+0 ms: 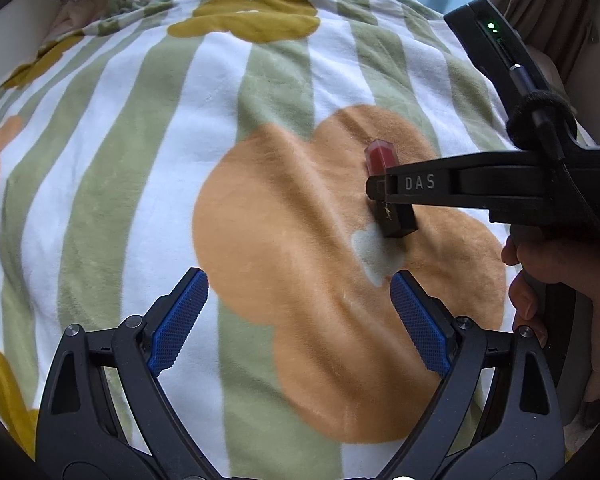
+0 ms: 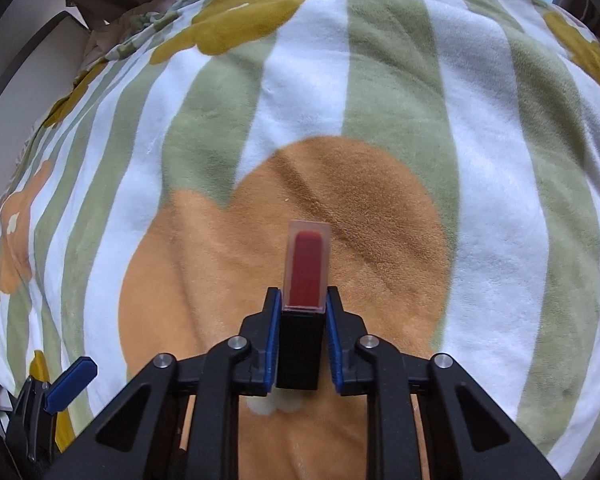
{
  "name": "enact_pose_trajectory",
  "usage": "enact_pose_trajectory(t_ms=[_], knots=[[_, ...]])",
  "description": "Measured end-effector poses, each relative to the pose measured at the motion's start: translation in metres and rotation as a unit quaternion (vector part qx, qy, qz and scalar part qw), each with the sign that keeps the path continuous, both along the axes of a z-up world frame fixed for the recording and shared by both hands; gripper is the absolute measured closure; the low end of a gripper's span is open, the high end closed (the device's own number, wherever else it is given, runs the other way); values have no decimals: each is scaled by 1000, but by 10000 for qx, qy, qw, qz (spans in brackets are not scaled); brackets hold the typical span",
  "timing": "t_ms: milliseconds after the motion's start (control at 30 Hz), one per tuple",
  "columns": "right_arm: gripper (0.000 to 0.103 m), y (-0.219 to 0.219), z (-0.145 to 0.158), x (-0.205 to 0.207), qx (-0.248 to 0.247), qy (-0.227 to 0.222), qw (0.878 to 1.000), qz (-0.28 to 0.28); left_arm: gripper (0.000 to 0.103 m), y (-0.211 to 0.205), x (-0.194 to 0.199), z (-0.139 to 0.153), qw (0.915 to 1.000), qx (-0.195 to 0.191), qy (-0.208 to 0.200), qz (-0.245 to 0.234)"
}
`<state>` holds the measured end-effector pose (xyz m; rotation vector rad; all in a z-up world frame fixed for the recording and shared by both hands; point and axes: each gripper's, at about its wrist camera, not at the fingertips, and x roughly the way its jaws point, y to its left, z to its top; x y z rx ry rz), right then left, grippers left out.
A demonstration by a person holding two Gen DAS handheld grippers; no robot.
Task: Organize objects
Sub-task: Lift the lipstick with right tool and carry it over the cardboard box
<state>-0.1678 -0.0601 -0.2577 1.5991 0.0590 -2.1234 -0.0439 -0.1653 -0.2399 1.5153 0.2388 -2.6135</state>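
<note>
Right tongs [image 2: 300, 320] are clamped on a lipstick [image 2: 303, 280], black base pinched between blue pads [image 2: 274, 336], clear red-filled cap protruding forward over the orange flower of a striped blanket [image 1: 140, 140]. Left tongs [image 1: 299, 316] are held spread, nothing gripped.

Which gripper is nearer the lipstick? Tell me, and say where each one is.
Right. The right gripper is shut on the lipstick, its pads clamping the black base. The left gripper is open and apart from it, over the blanket, with the lipstick ahead and to its right.
</note>
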Motion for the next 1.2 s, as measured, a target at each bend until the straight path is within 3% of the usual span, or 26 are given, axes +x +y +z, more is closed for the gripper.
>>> enact_pose_trajectory(t_ms=[267,700,967,1200], knots=[[85,23,53,22,1,471,9986,244,11,1,5,39,9999,-57,112,-29],[85,94,192,89,231,1082,9938,134,11,46,25,153,9997,-142,172,-131],[85,141,224,135,276,1028,9943,-48,11,86,53,189,9997,44,85,-205],[85,178,237,148,148,1077,9933,-395,11,126,52,208,9979,-55,152,-635]])
